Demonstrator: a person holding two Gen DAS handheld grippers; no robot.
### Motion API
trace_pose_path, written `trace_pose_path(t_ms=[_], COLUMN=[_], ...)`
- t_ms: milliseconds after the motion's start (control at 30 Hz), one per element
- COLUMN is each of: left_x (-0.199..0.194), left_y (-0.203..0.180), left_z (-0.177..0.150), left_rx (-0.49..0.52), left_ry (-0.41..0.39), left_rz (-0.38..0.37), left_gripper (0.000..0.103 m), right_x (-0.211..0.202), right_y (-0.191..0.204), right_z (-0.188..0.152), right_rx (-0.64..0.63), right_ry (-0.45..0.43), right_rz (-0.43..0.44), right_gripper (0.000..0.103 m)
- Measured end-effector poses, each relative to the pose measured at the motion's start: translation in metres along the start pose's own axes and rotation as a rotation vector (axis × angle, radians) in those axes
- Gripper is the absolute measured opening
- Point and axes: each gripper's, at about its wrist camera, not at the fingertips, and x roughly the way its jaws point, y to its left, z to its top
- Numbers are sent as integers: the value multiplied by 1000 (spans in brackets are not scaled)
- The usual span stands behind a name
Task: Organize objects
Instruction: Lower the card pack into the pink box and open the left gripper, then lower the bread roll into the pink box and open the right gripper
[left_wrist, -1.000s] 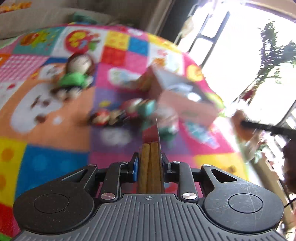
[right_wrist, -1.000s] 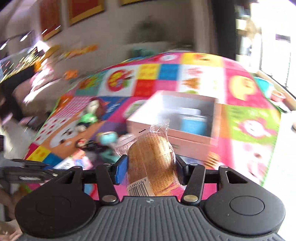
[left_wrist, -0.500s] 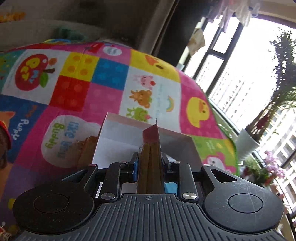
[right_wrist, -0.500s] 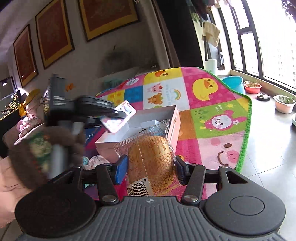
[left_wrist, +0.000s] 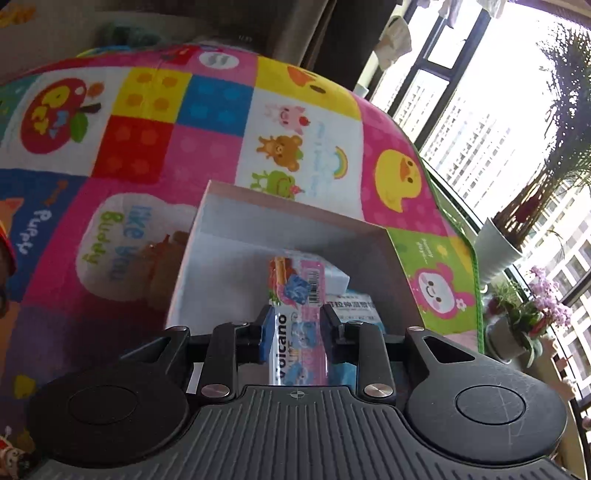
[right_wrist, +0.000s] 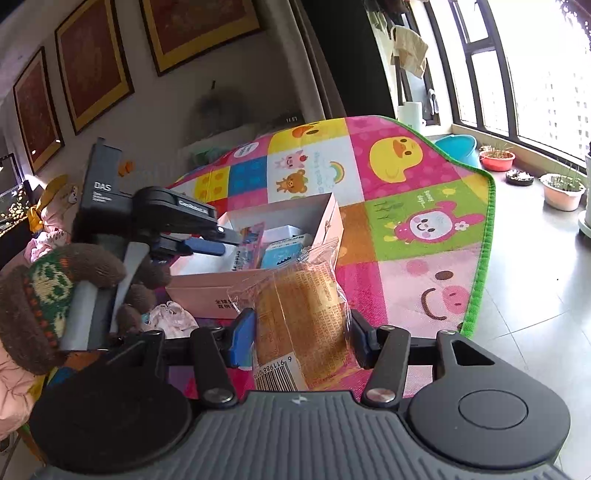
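Stowing step: left gripper (left_wrist: 294, 325) holds a packet (left_wrist: 297, 314) over the box (left_wrist: 295, 218) at 12 o'clock; jaws look loosened. Right gripper (right_wrist: 301, 328) clamps the bun (right_wrist: 301, 321), awaiting its drop next.

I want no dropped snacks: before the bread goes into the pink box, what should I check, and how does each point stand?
1. Right tool grips the wrapped bread on both sides: ok.
2. Pink box open at the top: ok.
3. Free floor inside the box: ok; white bottom shows left of the blue packet.
4. Left tool out of the box: not ok; it hangs over the opening with the Volcano snack pack between its fingers.
5. Snack pack released: cannot tell; the fingers look slightly apart, contact is unclear.
6. Path from bread to box free: not ok; the left tool sits over the box in the right wrist view.
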Motion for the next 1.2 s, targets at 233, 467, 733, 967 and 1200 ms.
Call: trace_pose_path(t_ms=[233, 467, 733, 967, 1200], left_x=[31, 31, 48, 62, 16], left_y=[6, 3, 6, -17, 2], left_z=[1, 9, 23, 21, 24], left_rx=[-35, 30, 86, 86, 2], left_ry=[68, 118, 237, 299, 168], left_rz=[43, 140, 238, 40, -120], left_gripper=[26, 25, 25, 28, 23], right_x=[0, -9, -5, -2, -1], right_y=[8, 1, -7, -12, -2], right_z=[0, 2, -3, -3, 7], right_rx=[-15, -4, 40, 59, 34], right_ry=[4, -20, -29, -21, -30], right_rz=[10, -23, 14, 9, 12], right_gripper=[53, 53, 53, 53, 53])
